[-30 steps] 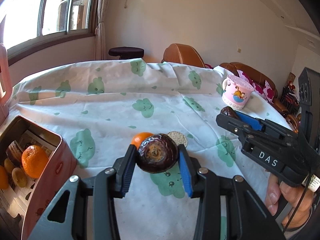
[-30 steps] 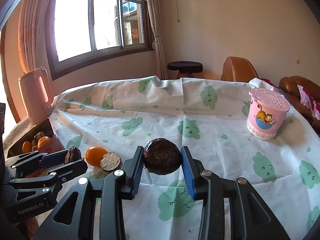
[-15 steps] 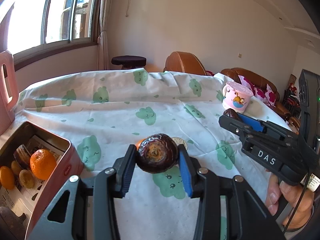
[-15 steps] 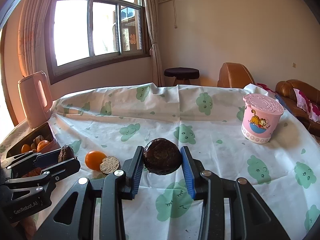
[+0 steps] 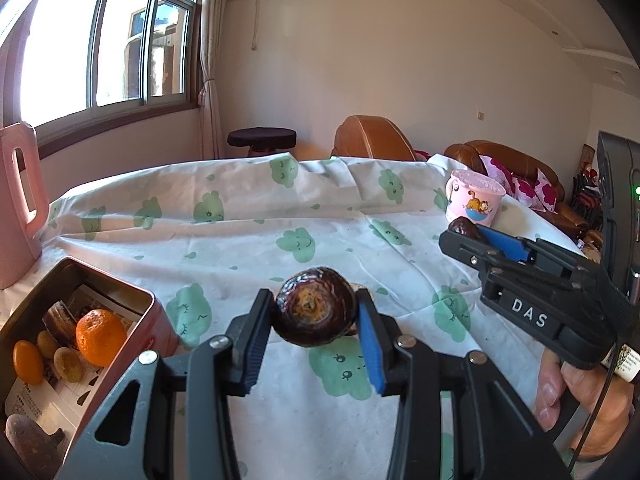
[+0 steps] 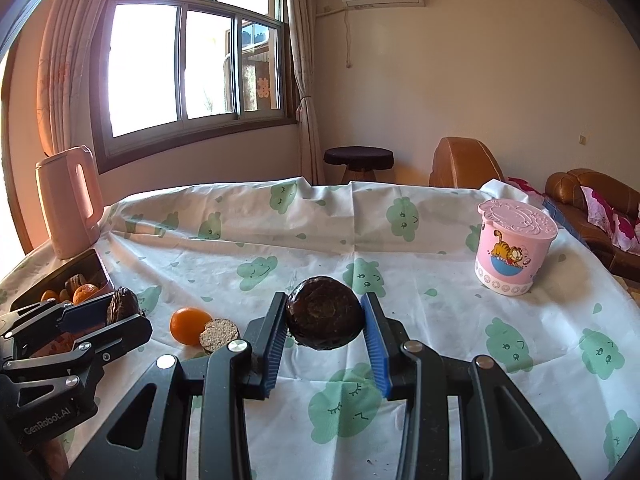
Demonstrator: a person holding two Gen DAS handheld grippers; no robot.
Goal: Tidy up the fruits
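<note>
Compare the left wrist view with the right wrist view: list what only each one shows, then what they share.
Only the left wrist view: the tin's whole inside, and a hand holding the right tool.

Only the right wrist view: a loose orange beside a cut, seeded fruit half on the cloth.

Both: each tool shut on a dark wrinkled fruit, the left tool, the pink cartoon cup, the pink kettle, the stool.

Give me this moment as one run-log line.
left tongs: shut on dark fruit | right tongs: shut on second dark fruit | tin: fruit inside | orange: on tablecloth
</note>
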